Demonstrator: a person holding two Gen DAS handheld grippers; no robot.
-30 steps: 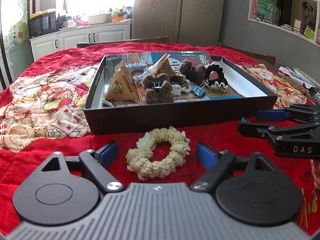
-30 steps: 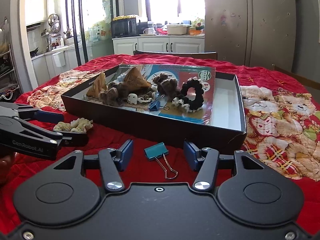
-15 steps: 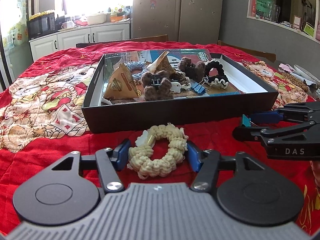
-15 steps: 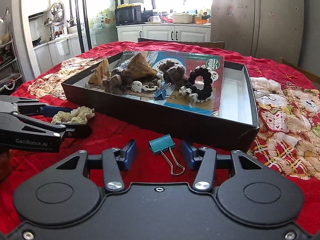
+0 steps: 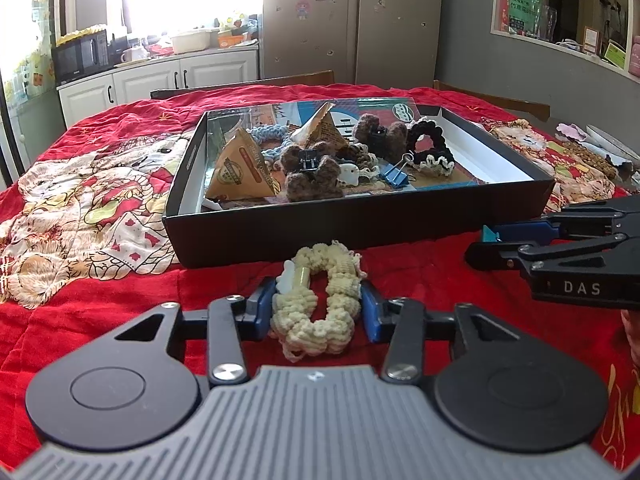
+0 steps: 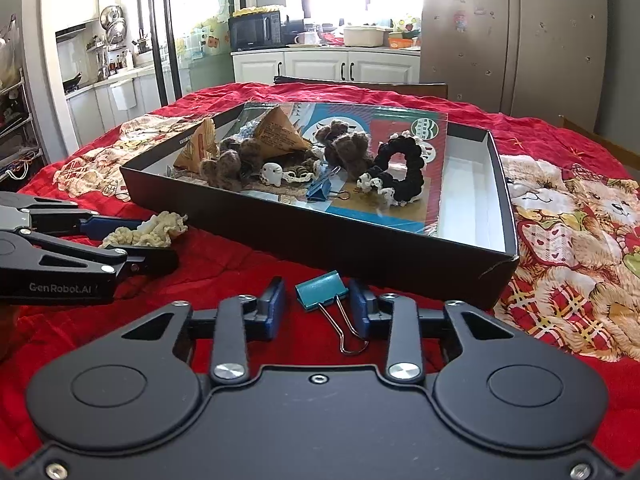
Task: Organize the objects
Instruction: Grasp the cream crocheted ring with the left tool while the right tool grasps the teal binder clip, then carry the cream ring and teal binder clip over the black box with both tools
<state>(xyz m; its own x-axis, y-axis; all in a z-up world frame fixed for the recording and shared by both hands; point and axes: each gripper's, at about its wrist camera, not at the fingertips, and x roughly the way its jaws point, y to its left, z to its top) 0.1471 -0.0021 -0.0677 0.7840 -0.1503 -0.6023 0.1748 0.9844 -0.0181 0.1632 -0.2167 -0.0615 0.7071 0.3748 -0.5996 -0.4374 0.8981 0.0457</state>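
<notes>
A cream scrunchie (image 5: 316, 300) lies on the red cloth just in front of the black box (image 5: 360, 224). My left gripper (image 5: 316, 306) is closing on it; both blue pads press its sides and it is squashed into an oval. In the right wrist view a teal binder clip (image 6: 322, 290) lies between the closing jaws of my right gripper (image 6: 318, 304). A thin gap shows beside the left pad. Each gripper also shows in the other's view: right gripper (image 5: 480, 242), left gripper (image 6: 156, 242) with the scrunchie (image 6: 144, 230).
The box (image 6: 320, 240) holds brown scrunchies (image 5: 308, 172), a black scrunchie (image 6: 400, 176), a blue binder clip (image 6: 320, 190) and triangular paper packets (image 5: 240, 168). Loose items (image 5: 592, 152) lie at the table's far right. Chair backs (image 5: 240, 86) stand beyond the table.
Both pairs of jaws have narrowed. The left pads came in against the cream scrunchie and squeezed it from round to oval. The right pads drew in beside the teal clip.
</notes>
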